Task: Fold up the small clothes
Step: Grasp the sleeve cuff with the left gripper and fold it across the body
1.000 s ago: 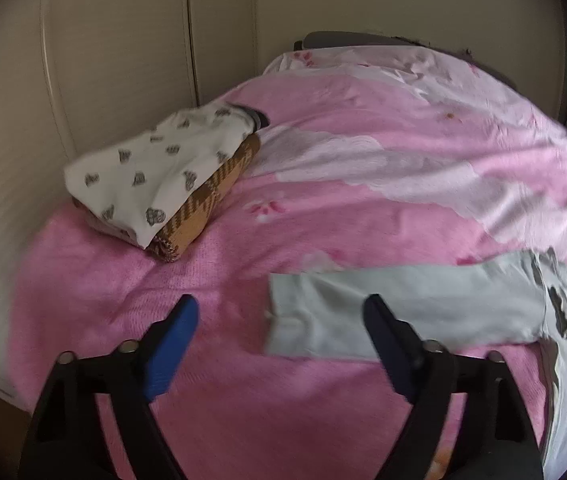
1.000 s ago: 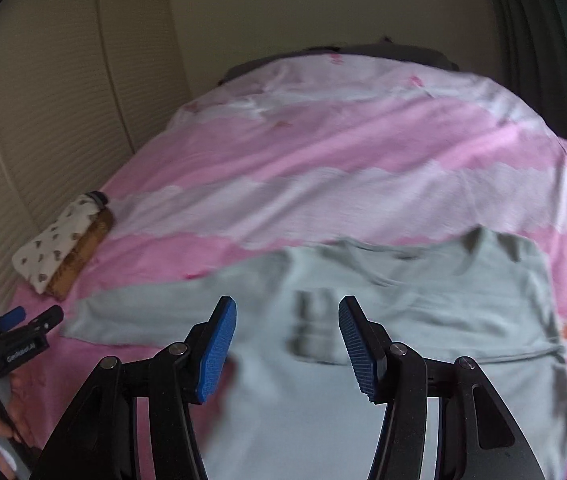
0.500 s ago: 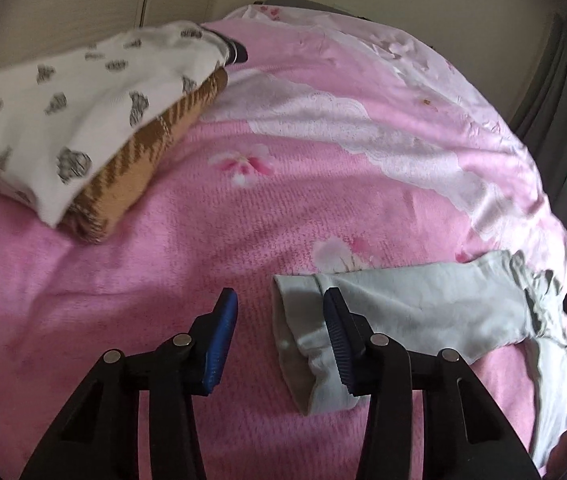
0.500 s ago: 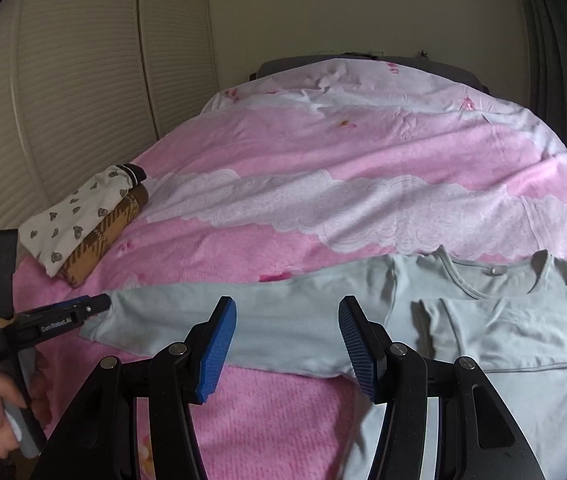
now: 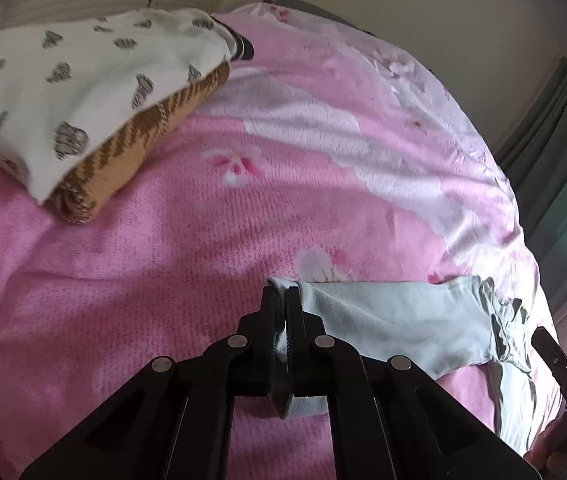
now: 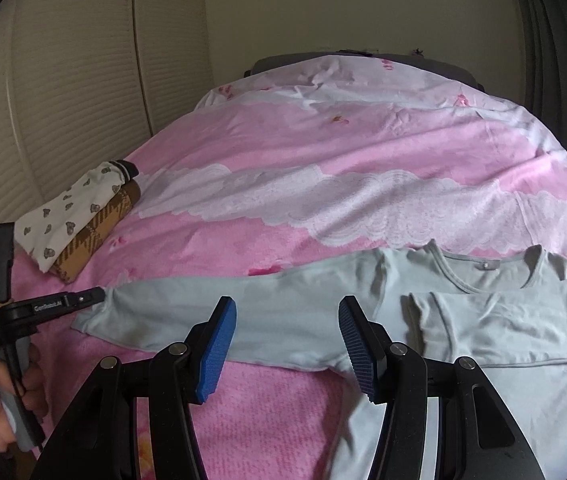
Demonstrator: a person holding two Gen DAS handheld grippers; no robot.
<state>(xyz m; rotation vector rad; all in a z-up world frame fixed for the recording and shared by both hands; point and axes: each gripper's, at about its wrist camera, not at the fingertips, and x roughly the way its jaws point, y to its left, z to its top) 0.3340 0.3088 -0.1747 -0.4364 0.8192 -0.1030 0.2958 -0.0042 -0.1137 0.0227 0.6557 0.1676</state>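
Pink bed (image 6: 323, 148); left claw (image 5: 282, 300) clamping sleeve cuff (image 5: 283, 285).

Pink bed cover (image 6: 323, 152) fills the view; cream slatted doors (image 6: 63, 100) stand left, plain wall (image 6: 343, 8) behind, dark curtain (image 5: 555, 152) hangs right.

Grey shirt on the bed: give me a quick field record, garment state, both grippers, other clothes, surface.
garment: grey long-sleeved shirt, flat, one sleeve stretched out sideways
left gripper: jaws have just been closing, now shut on sleeve cuff
right gripper: open, above the sleeve near the armpit, holding nothing
other clothes: folded stack, white patterned piece on brown checked one, apart from the shirt
surface: pink blanket
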